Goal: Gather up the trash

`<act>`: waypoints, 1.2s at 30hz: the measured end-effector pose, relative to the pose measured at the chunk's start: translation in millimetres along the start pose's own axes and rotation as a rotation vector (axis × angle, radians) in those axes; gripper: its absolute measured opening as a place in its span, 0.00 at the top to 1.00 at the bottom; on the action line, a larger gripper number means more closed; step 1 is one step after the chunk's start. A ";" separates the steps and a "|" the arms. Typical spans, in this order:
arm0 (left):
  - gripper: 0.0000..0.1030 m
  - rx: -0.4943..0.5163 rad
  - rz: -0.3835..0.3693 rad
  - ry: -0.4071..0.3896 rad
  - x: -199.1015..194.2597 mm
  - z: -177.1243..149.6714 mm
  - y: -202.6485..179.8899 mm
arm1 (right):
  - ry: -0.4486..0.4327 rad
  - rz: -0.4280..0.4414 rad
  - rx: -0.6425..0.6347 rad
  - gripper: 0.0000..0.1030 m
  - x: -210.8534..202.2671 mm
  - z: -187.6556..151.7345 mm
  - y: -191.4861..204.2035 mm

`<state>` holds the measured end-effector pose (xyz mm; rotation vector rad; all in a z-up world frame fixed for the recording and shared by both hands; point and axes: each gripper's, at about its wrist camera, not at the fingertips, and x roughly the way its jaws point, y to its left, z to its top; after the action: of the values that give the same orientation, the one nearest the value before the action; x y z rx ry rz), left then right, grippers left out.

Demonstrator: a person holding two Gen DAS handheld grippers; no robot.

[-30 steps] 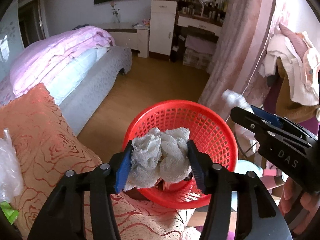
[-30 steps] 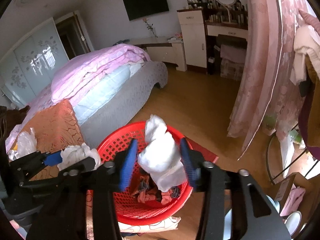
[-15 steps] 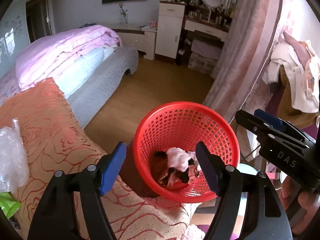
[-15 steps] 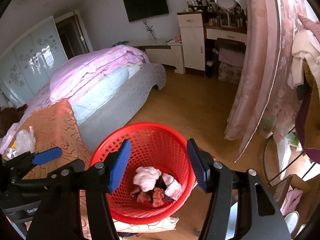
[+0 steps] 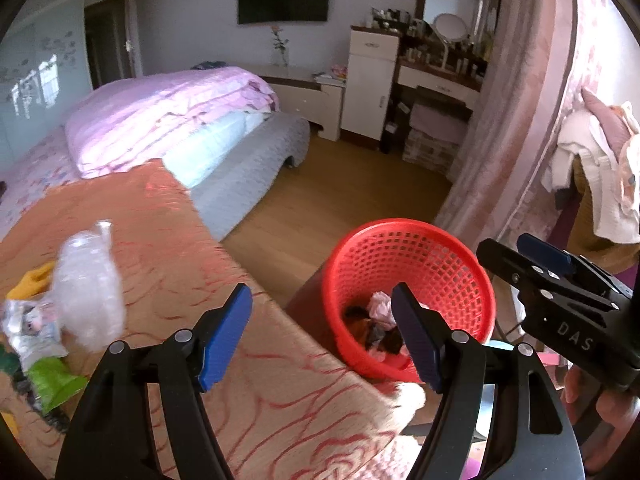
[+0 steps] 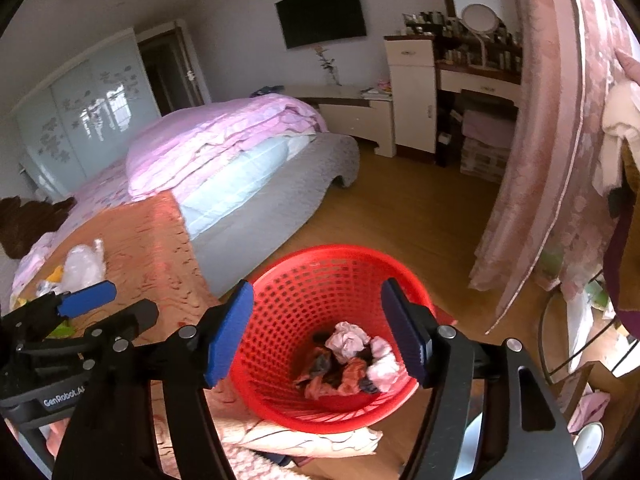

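A red mesh basket (image 5: 416, 252) (image 6: 320, 276) stands on the floor beside the orange patterned bedspread (image 5: 168, 240). Crumpled tissues and scraps (image 6: 352, 356) lie in its bottom. My left gripper (image 5: 322, 336) is open and empty, over the bedspread's edge left of the basket. My right gripper (image 6: 316, 332) is open and empty, above the basket. More trash lies on the bedspread at left: a clear plastic bag (image 5: 88, 284) (image 6: 82, 264), a green wrapper (image 5: 56, 380) and a yellow scrap (image 5: 28, 280).
A bed with pink quilt (image 5: 168, 116) lies behind. A pink curtain (image 5: 516, 120) hangs right of the basket, with clothes on a chair (image 5: 600, 168). A white cabinet and dressing table (image 5: 400, 84) stand at the far wall. Wooden floor (image 5: 340, 200) lies between.
Both grippers opened and dropped their tissue wads into the basket. My left gripper then swung left, bringing the trash on the bedspread into view.
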<state>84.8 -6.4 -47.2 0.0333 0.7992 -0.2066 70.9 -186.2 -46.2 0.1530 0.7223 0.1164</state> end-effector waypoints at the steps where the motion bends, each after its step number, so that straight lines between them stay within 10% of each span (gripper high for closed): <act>1: 0.32 -0.001 0.015 -0.004 -3.9 -1.3 4.4 | 0.000 0.010 -0.010 0.37 -1.7 -0.7 5.4; 22: 0.33 -0.266 0.257 -0.067 -83.0 -42.6 150.9 | 0.019 0.129 -0.138 0.36 -23.9 -15.1 76.7; 36: 0.47 -0.311 0.193 -0.013 -59.8 -67.6 172.5 | 0.040 0.165 -0.193 0.36 -21.8 -19.0 104.3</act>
<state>30.3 180.1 -60.0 -0.1833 0.8030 0.1011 36.4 -85.4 -27.4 0.0259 0.7332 0.3463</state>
